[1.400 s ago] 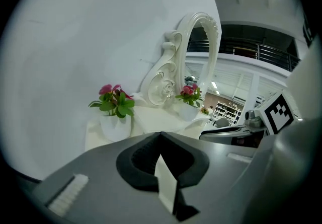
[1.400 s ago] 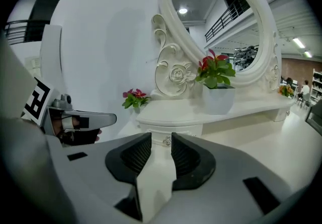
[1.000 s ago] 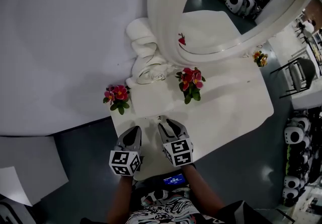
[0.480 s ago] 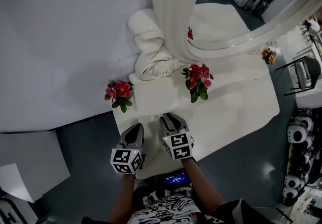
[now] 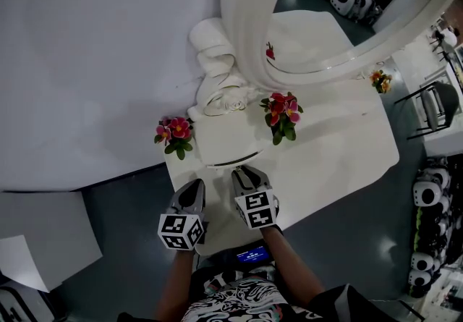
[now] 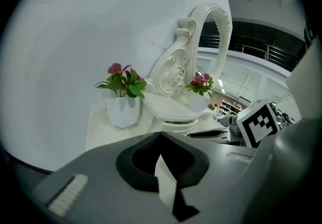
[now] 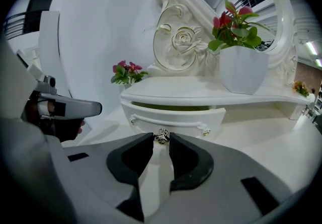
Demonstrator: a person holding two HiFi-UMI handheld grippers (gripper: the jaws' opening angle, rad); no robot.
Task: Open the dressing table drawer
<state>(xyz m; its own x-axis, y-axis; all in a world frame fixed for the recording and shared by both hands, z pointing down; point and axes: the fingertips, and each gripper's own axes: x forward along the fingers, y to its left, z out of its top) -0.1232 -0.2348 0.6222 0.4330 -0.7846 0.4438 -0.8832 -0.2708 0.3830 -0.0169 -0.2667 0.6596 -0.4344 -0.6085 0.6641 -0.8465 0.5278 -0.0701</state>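
A small white dressing table (image 5: 325,158) carries a raised shelf with a curved drawer (image 7: 176,117) under it. The drawer front stands slightly out, and a thin greenish gap shows above it. Its silver knob (image 7: 161,137) sits between the tips of my right gripper (image 7: 161,140). The jaws are closing and touch the knob on both sides. In the head view the right gripper (image 5: 244,172) points at the drawer front. My left gripper (image 5: 194,187) hangs just to its left over the table's corner, shut and holding nothing. It also appears in its own view (image 6: 161,135).
Two white pots of pink flowers (image 5: 172,132) (image 5: 281,112) flank the shelf. A large oval mirror (image 5: 325,17) with a carved rose base (image 7: 182,39) rises behind. Dark floor lies left and right of the table. A chair (image 5: 427,107) stands at the far right.
A dark gap line has appeared along the drawer's front in the head view. The right gripper's tip sits a little closer to the drawer. The left gripper has hardly moved.
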